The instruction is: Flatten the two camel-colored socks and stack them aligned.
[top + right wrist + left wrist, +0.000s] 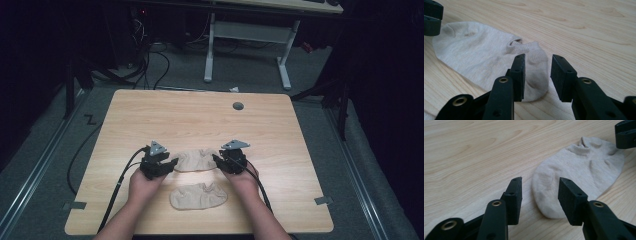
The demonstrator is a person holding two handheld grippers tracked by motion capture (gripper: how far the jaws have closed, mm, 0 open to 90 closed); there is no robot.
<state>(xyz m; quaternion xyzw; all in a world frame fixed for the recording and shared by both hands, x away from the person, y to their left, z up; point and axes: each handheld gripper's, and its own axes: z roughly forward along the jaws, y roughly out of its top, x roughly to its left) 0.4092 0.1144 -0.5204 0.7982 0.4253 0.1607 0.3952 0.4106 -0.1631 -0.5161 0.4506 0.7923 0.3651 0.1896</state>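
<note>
While both tools flank the far sock (194, 160), its long axis runs left to right between them.

With one end of that sock just ahead of each tool, the left tool (169, 165) faces the rounded left end and the right tool (218, 160) faces the cuffed right end. Each is equally near its own end. Both sets of jaws stand partly open, straddling the fabric, pads not yet pressing on it. A second sock (198, 196) lies nearer on the worktop (200, 115), between the wrists, untouched.
</note>
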